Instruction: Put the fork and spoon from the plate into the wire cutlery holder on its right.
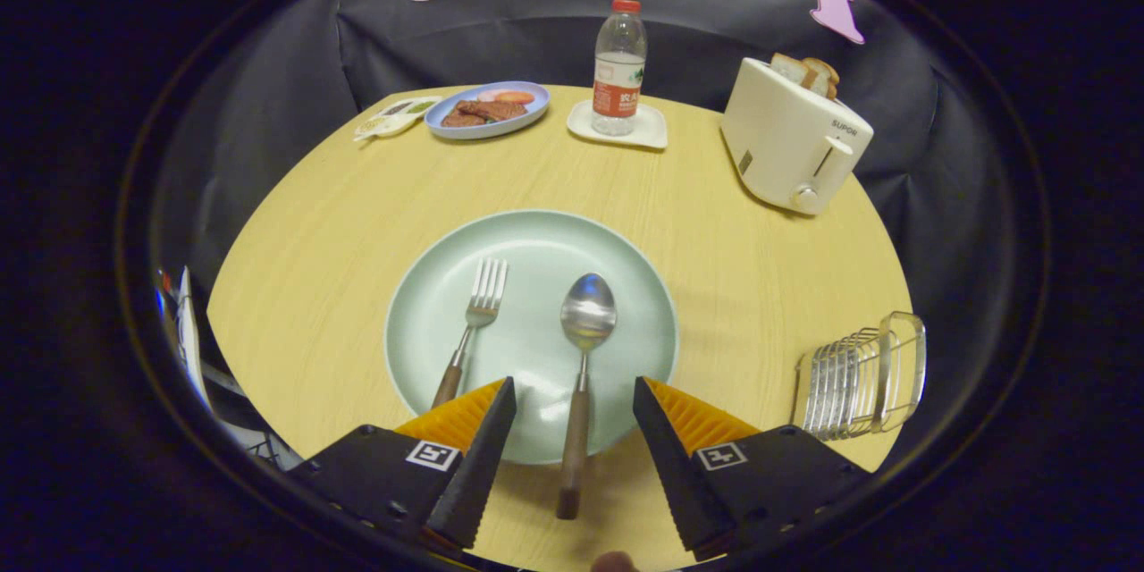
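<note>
Nothing moved yet: fork (472,328) and spoon (582,364) both lie on plate (626,268); holder (860,380) is empty. Hand-held gripper (574,407) is held apart, straddling spoon handle; 2 transfers left.

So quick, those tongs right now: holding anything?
Tongs: open, holding nothing; the spoon handle lies between the fingers, untouched, on the plate.

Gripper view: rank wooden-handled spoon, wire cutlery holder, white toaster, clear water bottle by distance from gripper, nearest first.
1. Wooden-handled spoon: handle between the open gripper fingers.
2. Wire cutlery holder: off to the right.
3. White toaster: beyond, right.
4. Clear water bottle: far table edge.
</note>
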Tool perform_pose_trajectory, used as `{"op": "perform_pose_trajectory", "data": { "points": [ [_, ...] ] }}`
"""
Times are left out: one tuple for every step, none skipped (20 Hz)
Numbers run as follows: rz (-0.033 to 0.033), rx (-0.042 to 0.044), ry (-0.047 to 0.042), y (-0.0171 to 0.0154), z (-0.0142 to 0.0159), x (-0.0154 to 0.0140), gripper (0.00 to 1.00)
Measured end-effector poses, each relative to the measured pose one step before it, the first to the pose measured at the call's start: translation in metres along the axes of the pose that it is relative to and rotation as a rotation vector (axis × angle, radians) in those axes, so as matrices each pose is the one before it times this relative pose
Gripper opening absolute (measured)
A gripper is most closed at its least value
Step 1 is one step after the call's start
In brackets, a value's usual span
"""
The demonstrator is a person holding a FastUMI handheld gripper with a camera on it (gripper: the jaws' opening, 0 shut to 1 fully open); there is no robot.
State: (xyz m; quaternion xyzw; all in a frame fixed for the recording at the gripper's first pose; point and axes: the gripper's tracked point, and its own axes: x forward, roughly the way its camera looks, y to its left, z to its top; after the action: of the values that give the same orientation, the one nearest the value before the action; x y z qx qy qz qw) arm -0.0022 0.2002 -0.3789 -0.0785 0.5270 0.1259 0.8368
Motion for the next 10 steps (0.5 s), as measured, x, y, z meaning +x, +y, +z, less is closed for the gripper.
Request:
{"op": "perform_pose_trajectory", "data": {
  "points": [
    [-0.001, 0.00819, 0.02013, 0.00007, -0.0032, 0.00293, 0.72],
    [0.00719, 0.01613, 0.01529, 0.00239, -0.003, 0.00241, 0.62],
    [0.00148, 0.00675, 0.01324, 0.00257, 0.0, 0.00235, 0.58],
    [-0.00567, 0.00615, 0.00558, -0.00076, -0.00197, 0.00093, 0.54],
    [-0.00781, 0.00712, 0.01454, -0.00042, -0.00179, 0.00104, 0.4],
    [-0.00496, 0.01619, 0.01115, -0.0011, -0.00226, 0.0002, 0.33],
    [-0.00153, 0.02027, 0.01108, -0.00098, -0.00162, 0.00066, 0.14],
    [0.00934, 0.02122, 0.00863, 0.00045, -0.00162, -0.00091, 0.12],
    [0.01004, 0.0212, 0.01417, 0.00051, 0.00072, -0.00337, 0.05],
    [0.01465, 0.0222, 0.01116, -0.00103, 0.00237, -0.00227, 0.05]
  ]
}}
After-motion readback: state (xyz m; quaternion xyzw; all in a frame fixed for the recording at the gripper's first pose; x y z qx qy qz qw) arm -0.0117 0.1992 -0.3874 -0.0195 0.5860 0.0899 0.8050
